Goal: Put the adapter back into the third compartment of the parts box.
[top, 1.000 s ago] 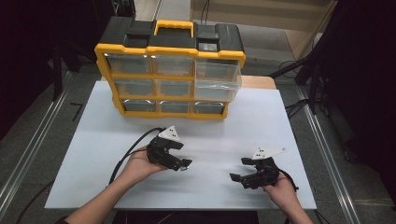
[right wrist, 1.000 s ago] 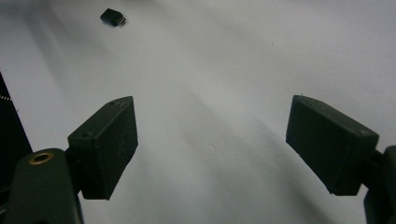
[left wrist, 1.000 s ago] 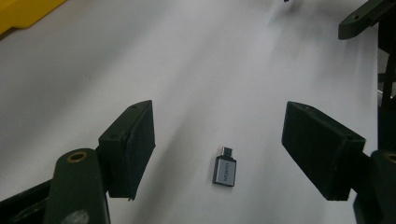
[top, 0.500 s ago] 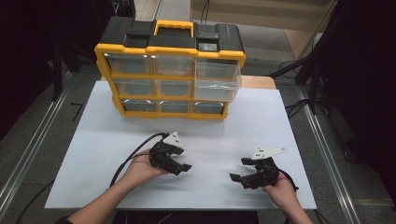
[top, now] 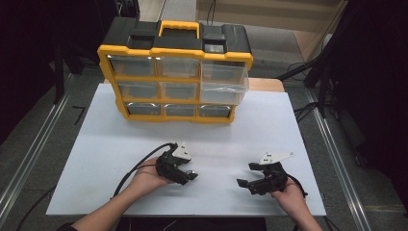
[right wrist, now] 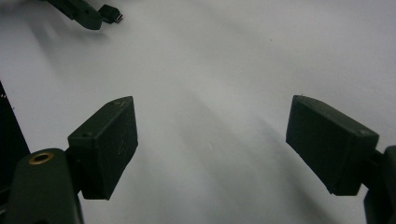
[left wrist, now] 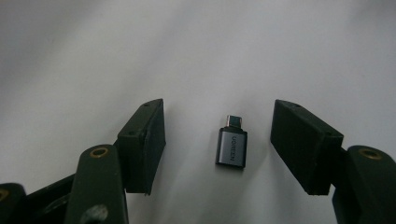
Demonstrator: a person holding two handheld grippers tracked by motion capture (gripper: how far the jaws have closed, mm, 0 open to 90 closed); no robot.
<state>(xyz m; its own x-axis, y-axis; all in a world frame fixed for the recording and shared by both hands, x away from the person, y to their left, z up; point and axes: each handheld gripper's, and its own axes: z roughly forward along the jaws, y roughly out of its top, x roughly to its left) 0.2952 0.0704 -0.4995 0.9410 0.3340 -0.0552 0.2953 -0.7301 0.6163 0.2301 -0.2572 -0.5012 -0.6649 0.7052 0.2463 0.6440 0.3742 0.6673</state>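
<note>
A small grey USB adapter (left wrist: 231, 147) lies flat on the white table, its metal plug pointing away from the left gripper's camera. My left gripper (left wrist: 218, 122) straddles it. The jaws have just been closing, and a gap remains on each side, so neither pad touches the adapter. In the high view the left gripper (top: 188, 175) sits low over the table's front middle, held by the person's left hand. My right gripper (top: 244, 176) rests near the front right, open with nothing between its jaws (right wrist: 210, 112). In the right gripper view the adapter (right wrist: 112, 13) shows at the upper left.
A yellow and black drawer organiser (top: 175, 43) stands at the back of the white table (top: 269, 125); its middle right clear drawer (top: 223, 89) is pulled out a little. A black cable (top: 139, 163) trails from the left gripper.
The left gripper has sunk toward the table and its jaws have narrowed. The right gripper has stayed where it was.
</note>
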